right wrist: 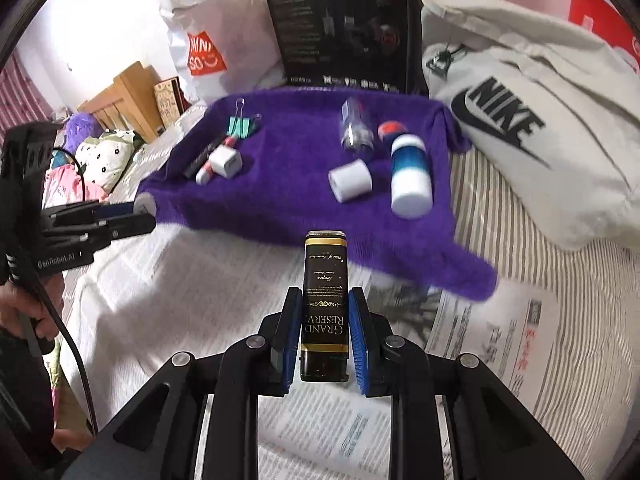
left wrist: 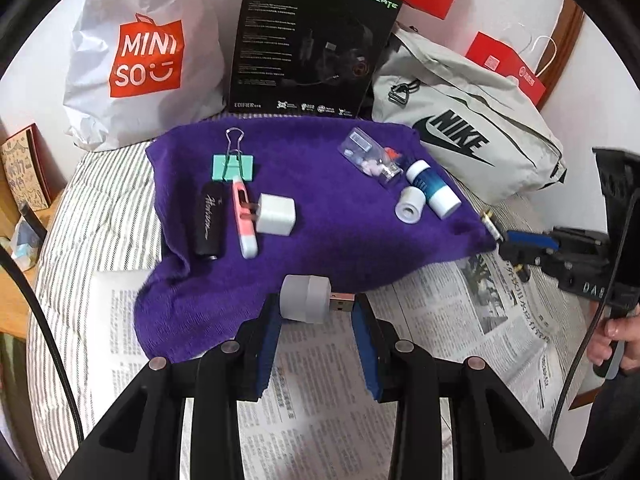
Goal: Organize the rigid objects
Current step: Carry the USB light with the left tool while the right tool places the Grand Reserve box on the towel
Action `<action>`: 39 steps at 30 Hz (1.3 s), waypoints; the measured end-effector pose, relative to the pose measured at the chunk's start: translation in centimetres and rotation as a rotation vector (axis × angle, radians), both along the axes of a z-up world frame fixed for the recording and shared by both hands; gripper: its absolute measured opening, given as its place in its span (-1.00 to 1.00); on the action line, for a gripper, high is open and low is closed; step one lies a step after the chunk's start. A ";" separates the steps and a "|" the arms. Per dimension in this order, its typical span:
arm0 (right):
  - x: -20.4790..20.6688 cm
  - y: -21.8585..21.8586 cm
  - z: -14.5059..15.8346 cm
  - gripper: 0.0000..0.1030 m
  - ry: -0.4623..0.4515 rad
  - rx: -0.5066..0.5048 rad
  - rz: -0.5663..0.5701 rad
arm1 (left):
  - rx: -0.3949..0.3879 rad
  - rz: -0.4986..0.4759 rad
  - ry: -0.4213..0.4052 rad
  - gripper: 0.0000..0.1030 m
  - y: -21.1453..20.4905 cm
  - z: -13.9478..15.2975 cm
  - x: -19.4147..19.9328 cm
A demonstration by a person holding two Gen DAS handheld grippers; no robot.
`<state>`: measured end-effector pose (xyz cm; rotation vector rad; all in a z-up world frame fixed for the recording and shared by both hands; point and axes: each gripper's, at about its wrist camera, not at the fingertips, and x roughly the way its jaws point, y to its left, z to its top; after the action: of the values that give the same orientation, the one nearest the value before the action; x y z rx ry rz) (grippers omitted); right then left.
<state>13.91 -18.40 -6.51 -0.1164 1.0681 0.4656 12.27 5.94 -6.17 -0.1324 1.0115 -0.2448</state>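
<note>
My left gripper (left wrist: 316, 312) is shut on a small white USB night light (left wrist: 306, 298), held above the near edge of the purple towel (left wrist: 320, 216). My right gripper (right wrist: 324, 320) is shut on a black "Grand Reserve" box (right wrist: 325, 304), over newspaper just short of the towel. On the towel's left lie a teal binder clip (left wrist: 233, 166), a black tube (left wrist: 210, 220), a pink-white clipper (left wrist: 245, 216) and a white charger (left wrist: 276, 215). On its right lie a clear packet (left wrist: 370, 156), a white tape roll (left wrist: 409, 206) and a blue-white bottle (left wrist: 432, 188).
Behind the towel stand a Miniso bag (left wrist: 144, 60), a black Edifier box (left wrist: 312, 40) and a grey Nike bag (left wrist: 468, 128). Newspaper (left wrist: 320, 392) covers the striped bedding in front. A wooden headboard (right wrist: 128, 96) is at the left.
</note>
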 end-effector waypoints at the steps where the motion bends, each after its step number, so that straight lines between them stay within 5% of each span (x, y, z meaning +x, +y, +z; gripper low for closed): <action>1: 0.6 0.1 0.3 -0.54 -0.007 0.004 -0.003 | 0.000 0.000 0.001 -0.34 0.1 0.0 0.2; 12: 7.1 3.3 1.4 -0.54 -0.024 0.006 0.019 | 0.013 0.015 -0.001 -0.34 2.1 0.0 2.4; 29: 16.1 9.7 -5.4 -0.54 0.068 -0.094 0.030 | -0.004 0.037 0.016 -0.34 4.7 -1.2 3.2; 39: 18.3 10.8 -6.2 -0.54 0.031 -0.124 0.015 | -0.009 0.030 0.013 -0.34 4.8 -1.2 3.6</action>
<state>32.24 -7.62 -12.70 -0.2281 1.1267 0.4160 15.91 10.75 -7.37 -0.1577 1.0207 -0.2213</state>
